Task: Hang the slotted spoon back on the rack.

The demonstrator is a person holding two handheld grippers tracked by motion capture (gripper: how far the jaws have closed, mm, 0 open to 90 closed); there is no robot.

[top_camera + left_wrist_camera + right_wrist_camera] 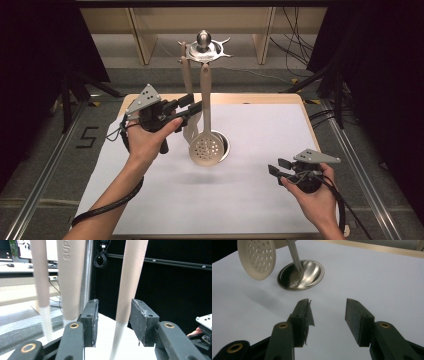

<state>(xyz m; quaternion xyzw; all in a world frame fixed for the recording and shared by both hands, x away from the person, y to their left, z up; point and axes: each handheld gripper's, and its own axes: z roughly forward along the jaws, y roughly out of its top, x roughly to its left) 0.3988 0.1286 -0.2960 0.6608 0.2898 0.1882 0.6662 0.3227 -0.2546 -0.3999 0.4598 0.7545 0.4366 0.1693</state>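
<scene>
Beige hanging utensils: 3

The left gripper is raised, its jaws spread apart and pointing to the right, the left hand wrapped around its grip with the forearm slanting up from below. The right gripper sits low, jaws parted and aimed leftward, held in the right hand.

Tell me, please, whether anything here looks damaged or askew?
The left pad of the right gripper has a thin flap peeling off its inner face. The skimmer hangs tilted off its rack. The left gripper stands open around its handle.
</scene>
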